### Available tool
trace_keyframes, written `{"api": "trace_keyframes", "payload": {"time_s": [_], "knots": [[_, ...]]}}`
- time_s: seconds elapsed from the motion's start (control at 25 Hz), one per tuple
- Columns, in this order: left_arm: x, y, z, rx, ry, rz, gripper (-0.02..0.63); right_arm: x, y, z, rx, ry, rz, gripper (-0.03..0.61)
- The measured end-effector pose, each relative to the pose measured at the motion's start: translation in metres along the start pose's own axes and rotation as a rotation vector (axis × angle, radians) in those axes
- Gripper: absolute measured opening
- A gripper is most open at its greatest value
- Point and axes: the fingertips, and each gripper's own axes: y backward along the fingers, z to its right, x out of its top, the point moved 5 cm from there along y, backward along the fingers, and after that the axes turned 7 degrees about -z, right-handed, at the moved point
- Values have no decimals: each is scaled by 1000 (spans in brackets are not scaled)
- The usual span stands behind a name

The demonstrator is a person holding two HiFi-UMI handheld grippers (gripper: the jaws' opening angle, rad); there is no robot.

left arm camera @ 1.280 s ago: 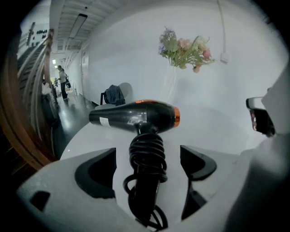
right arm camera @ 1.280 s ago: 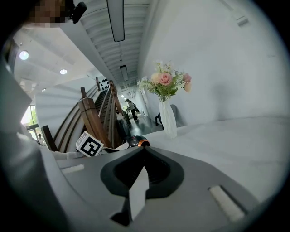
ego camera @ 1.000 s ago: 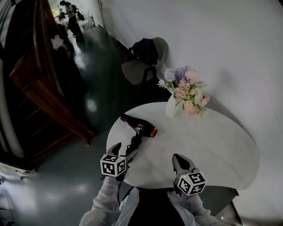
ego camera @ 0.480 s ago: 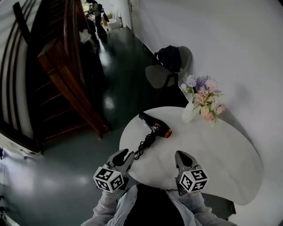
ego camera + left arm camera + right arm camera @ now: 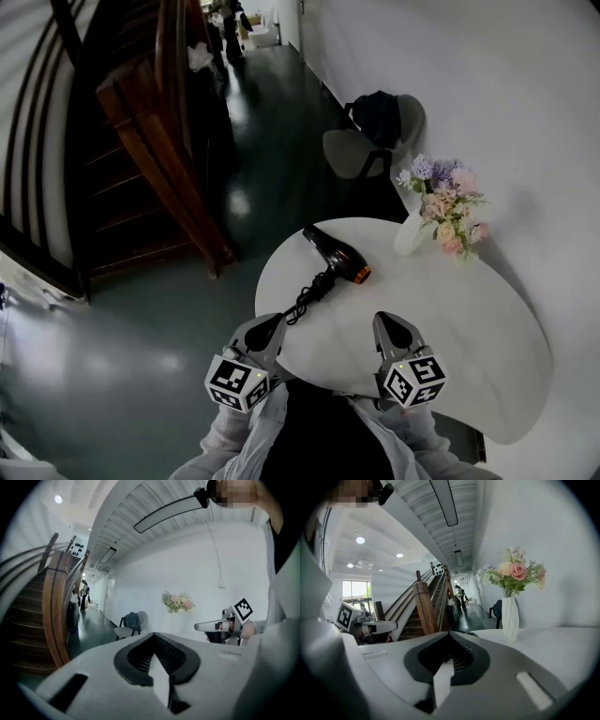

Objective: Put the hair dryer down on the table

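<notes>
The hair dryer (image 5: pixel 337 255) is laid on the white tabletop (image 5: pixel 459 314), and the left gripper (image 5: pixel 267 326) and right gripper (image 5: pixel 389 324) are held near its edge, jaws pressed together on nothing.

White vase (image 5: pixel 410 236), pastel flowers (image 5: pixel 444 202) far right; chair (image 5: pixel 354 153) with dark bag (image 5: pixel 377 114) beyond; wooden staircase (image 5: pixel 155 122) left.

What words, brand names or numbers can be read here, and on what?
No readable text anywhere.
The marker cubes on the left gripper and right gripper: black-and-white square patterns only, no letters.
The hair dryer: any brand too small to read.
</notes>
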Motion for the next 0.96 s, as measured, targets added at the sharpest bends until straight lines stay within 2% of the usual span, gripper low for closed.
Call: {"api": "trace_keyframes", "payload": {"time_s": [0.28, 0.52, 0.96], "knots": [[-7, -17, 12, -29, -49, -58, 0, -5, 1, 4, -20, 1, -11, 9], [-7, -28, 3, -22, -21, -64, 0, -6, 3, 8, -54, 12, -14, 9], [-9, -45, -5, -42, -21, -73, 0, -11, 8, 22, -113, -8, -24, 9]]}}
